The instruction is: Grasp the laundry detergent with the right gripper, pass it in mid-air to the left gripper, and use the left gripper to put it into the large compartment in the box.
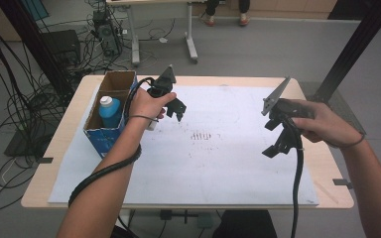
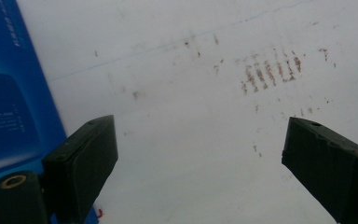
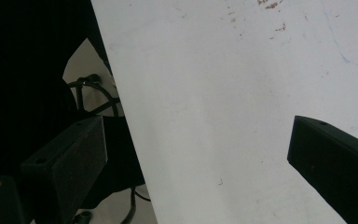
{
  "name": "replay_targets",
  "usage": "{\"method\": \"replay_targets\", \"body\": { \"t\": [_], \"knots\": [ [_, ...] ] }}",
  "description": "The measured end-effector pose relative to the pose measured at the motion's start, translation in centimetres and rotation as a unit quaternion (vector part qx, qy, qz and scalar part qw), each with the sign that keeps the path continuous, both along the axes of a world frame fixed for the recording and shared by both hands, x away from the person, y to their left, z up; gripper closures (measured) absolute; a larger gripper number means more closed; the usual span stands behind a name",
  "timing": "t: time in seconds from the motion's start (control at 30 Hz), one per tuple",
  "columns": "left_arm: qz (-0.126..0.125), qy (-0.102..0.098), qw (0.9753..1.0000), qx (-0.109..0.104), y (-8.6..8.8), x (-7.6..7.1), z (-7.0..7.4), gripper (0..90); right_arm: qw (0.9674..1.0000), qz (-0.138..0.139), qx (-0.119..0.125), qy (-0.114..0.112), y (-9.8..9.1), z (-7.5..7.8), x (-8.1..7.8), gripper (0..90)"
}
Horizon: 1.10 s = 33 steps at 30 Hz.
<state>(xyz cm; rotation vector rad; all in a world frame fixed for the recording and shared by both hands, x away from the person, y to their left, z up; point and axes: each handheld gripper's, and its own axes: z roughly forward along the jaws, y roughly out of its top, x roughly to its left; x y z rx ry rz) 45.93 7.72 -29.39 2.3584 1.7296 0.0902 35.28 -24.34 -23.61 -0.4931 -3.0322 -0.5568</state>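
Left gripper [image 1: 174,110] just right of the box [image 1: 110,130], right gripper [image 1: 278,136] well right; both gape wide, empty.

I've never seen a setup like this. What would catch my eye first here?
Probably the two black grippers, one in each hand, held over a white sheet on the table: the left gripper near the box, the right gripper toward the right edge, both with jaws wide apart and nothing between them. Next, the open cardboard box at the table's left edge with a blue bottle upright inside. Reddish smudges mark the sheet's middle.
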Motion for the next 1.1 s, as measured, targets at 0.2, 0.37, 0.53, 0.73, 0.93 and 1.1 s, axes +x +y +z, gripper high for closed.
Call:
{"method": "replay_targets", "body": {
  "t": [0.2,0.37,0.53,0.73,0.93,1.1],
  "knots": [
    [0.006,0.001,1.0,0.002,-0.1,0.0,-1.1,11.2,1.0,-0.004,0.005,-0.002,-0.2,1.6,-0.2,4.0],
    [0.005,0.005,1.0,0.001,-0.2,0.0,-2.1,11.3,1.0,-0.002,0.001,0.0,-0.1,2.4,-0.3,4.2],
    [0.007,0.003,1.0,-0.004,-0.3,-0.1,-3.1,11.4,0.9998,-0.005,0.013,0.011,-0.1,3.7,-0.5,4.1],
    [0.01,0.003,0.9999,0.0,-0.6,0.0,-4.5,11.9,0.9999,0.001,0.017,-0.001,-0.2,5.4,-0.7,4.0],
    [0.01,0.005,0.9999,0.006,-1.1,0.2,-5.4,12.4,0.9999,-0.001,0.013,-0.005,-0.4,6.4,-0.8,4.0],
    [0.003,0.007,0.9999,0.008,-1.5,0.1,-6.0,12.5,0.9998,-0.001,0.016,-0.01,-0.6,6.9,-0.9,3.9]
  ]
}}
